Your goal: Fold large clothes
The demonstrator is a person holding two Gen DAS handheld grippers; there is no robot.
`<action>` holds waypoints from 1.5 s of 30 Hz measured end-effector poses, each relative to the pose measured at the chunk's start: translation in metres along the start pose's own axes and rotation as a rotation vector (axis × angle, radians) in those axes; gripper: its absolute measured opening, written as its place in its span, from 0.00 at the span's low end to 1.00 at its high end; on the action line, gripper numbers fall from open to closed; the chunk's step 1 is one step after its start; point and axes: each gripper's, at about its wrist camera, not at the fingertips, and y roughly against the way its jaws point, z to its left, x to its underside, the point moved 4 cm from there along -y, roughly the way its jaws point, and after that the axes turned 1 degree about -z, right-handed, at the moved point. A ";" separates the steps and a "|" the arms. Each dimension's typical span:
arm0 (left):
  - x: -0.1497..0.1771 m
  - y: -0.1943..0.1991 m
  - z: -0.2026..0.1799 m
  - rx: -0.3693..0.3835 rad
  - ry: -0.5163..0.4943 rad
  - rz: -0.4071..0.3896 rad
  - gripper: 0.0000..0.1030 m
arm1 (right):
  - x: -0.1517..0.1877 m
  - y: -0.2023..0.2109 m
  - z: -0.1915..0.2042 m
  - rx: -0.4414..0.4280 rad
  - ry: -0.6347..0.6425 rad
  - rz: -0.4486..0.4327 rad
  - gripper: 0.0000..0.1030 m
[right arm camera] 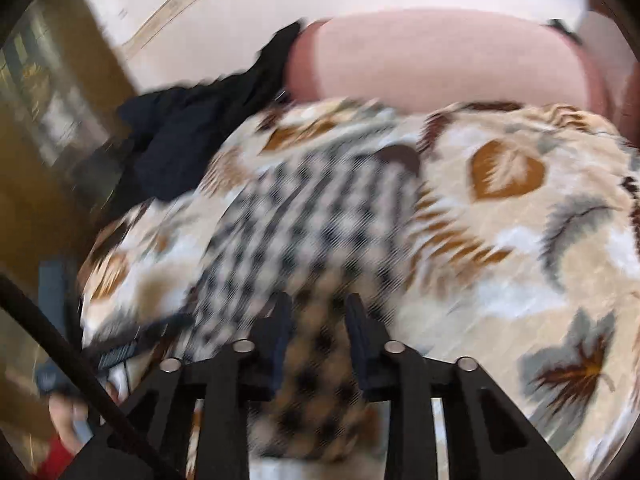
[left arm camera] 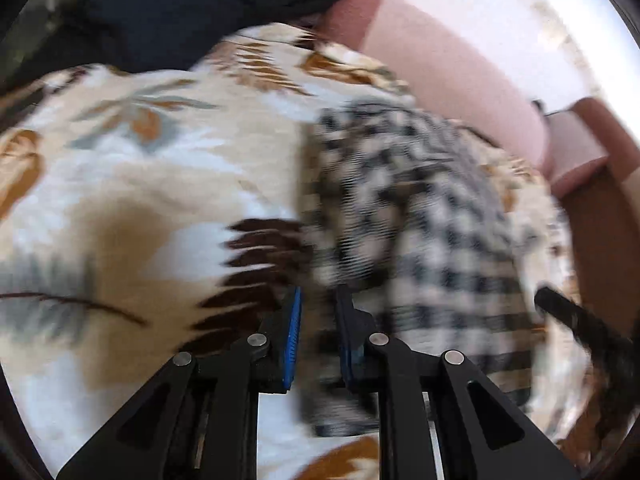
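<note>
A black-and-white checked garment (left arm camera: 420,200) lies on a leaf-patterned blanket (left arm camera: 140,180). One edge of it rises between the blue pads of my left gripper (left arm camera: 318,320), which is shut on the cloth. In the right wrist view the same checked garment (right arm camera: 304,216) runs up into my right gripper (right arm camera: 318,320). A blurred fold fills the narrow gap between its fingers, so it is shut on the cloth. The left gripper's dark tip (right arm camera: 128,346) shows at the garment's lower left edge. Both views are motion-blurred.
A dark navy garment (left arm camera: 180,12) (right arm camera: 180,140) lies bunched at the blanket's far edge, against a pink padded headboard (left arm camera: 440,60) (right arm camera: 440,60). A person's hand (right arm camera: 68,412) with a red sleeve shows at the lower left. Brown furniture stands to the left.
</note>
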 end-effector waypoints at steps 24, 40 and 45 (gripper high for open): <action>-0.009 0.068 0.081 -0.116 0.214 -0.180 0.42 | 0.055 -0.081 0.133 -0.185 0.127 0.152 0.32; 0.000 0.153 0.030 -0.398 -0.013 -0.645 0.84 | 0.114 0.037 0.073 0.055 0.180 -0.061 0.50; 0.021 0.169 0.010 -0.368 -0.048 -0.681 0.85 | 0.133 0.057 0.031 0.172 0.123 -0.103 0.50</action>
